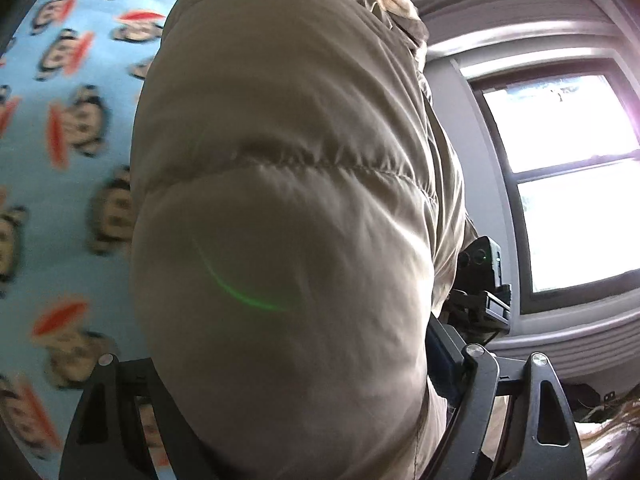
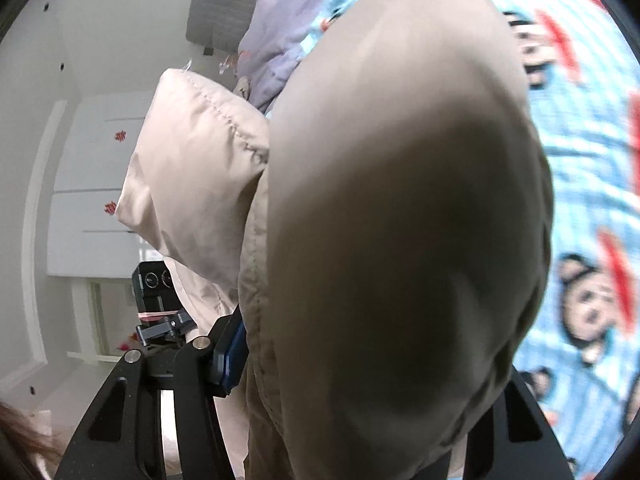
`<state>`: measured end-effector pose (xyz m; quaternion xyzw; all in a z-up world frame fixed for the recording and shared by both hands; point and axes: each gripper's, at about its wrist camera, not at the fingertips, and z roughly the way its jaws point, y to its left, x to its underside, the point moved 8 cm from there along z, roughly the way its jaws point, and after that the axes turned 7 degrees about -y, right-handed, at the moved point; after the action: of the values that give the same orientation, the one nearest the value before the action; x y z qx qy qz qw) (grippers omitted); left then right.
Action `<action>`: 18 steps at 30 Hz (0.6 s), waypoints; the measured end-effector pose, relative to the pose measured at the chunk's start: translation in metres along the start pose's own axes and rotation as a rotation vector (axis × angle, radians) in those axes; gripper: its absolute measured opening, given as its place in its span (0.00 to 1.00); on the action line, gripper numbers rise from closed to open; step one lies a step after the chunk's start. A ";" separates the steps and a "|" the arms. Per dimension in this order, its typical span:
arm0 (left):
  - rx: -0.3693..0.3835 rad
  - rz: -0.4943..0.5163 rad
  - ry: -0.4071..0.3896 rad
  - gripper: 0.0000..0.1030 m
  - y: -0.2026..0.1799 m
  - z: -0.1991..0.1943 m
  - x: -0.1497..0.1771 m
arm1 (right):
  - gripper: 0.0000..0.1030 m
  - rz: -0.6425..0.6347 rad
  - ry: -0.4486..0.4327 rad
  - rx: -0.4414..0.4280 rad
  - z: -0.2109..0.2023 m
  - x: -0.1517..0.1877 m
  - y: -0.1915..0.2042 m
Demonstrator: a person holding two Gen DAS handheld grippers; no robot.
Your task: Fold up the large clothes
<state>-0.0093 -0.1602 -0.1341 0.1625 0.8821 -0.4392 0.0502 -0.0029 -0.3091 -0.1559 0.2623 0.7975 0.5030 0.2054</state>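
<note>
A beige puffer jacket (image 1: 288, 160) fills the left wrist view, bulging between the fingers of my left gripper (image 1: 288, 368), which is shut on a thick padded fold of it. In the right wrist view the same jacket (image 2: 400, 200) swells between the fingers of my right gripper (image 2: 372, 384), also shut on it, with the blue pad (image 2: 232, 356) pressed into the fabric. A paler inner panel (image 2: 192, 168) hangs to the left. Both held folds are raised above the bed. Each view shows the other gripper's camera body (image 1: 480, 268) (image 2: 154, 284) close beside the jacket.
A light blue bedsheet with a cartoon monkey print (image 1: 68, 140) (image 2: 592, 200) lies under the jacket. A lilac quilt (image 2: 276, 28) and a grey headboard (image 2: 224, 4) are at the bed's far end. A bright window (image 1: 568, 184) and a white wardrobe (image 2: 92, 184) flank the bed.
</note>
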 end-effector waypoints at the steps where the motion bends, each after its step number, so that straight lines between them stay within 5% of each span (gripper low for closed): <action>1: -0.006 -0.004 0.002 0.82 0.011 -0.008 -0.004 | 0.58 0.000 0.003 0.005 0.019 0.004 0.008; 7: -0.066 -0.029 0.025 0.83 0.082 -0.049 -0.022 | 0.58 0.008 0.014 0.025 0.107 0.026 0.033; 13: -0.117 -0.101 0.045 0.88 0.150 -0.039 -0.017 | 0.59 0.039 0.031 0.100 0.176 0.038 0.023; 18: -0.242 -0.066 -0.007 0.89 0.148 -0.056 -0.015 | 0.62 0.054 0.034 0.194 0.171 0.045 0.022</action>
<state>0.0565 -0.0366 -0.2089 0.1244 0.9333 -0.3317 0.0581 0.0681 -0.1544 -0.2084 0.2937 0.8386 0.4330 0.1518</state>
